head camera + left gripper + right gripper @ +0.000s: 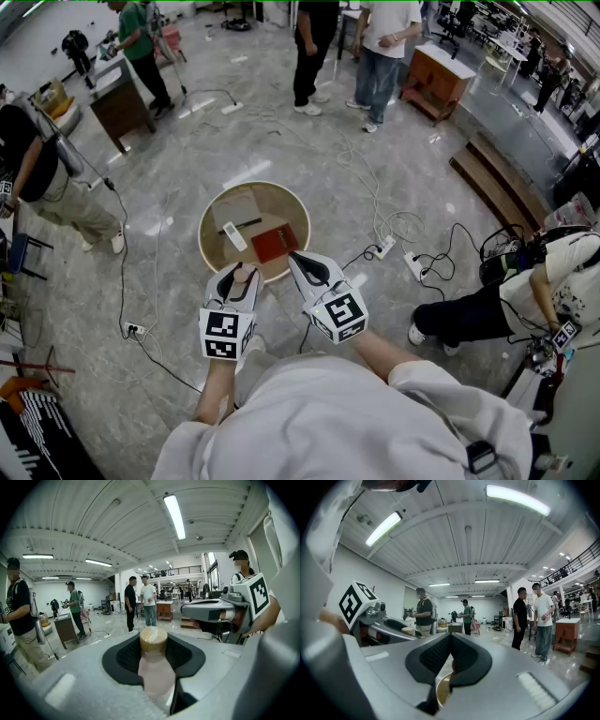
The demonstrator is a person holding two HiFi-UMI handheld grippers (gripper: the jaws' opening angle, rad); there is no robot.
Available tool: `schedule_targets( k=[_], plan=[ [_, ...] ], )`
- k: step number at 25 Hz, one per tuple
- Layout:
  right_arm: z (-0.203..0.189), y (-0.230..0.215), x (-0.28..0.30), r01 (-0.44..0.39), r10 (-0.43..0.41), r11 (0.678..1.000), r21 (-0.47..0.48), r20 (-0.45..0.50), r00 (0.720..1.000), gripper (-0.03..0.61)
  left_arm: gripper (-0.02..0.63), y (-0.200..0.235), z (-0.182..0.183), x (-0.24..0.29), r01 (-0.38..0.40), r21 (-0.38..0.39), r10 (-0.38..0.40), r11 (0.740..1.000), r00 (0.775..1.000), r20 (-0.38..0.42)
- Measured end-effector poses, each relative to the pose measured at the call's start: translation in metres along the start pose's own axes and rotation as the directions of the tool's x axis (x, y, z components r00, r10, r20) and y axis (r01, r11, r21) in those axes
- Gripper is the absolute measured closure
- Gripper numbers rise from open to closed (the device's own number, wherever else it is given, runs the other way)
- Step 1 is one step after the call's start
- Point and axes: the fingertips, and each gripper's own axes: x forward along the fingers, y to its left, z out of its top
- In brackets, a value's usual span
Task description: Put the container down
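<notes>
The container (153,660) is a small bottle with a pale, pinkish see-through body and a round tan cap. It is pinched between the jaws of the left gripper (240,274), lying along them with its cap pointing away, held in the air over the near rim of the round wooden table (298,217).

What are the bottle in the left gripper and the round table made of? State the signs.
Bottle: probably plastic, pale pink and translucent; its tan cap shows glossy film wrap. Round table: seemingly light wood or veneer, from its even tan colour.
</notes>
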Motion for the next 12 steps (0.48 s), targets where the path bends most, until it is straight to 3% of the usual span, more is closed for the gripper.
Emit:
schedule_targets(
  k=[12],
  plan=[
    [0.0042,-0.0018,-0.0029,0.006,-0.006,1.0,-0.002,0.0,1.0,0.577,0.479,-0.0028,0.0046,-0.0011,0.005,0.001,-0.005,1.0,1.0,-0.004]
  ],
)
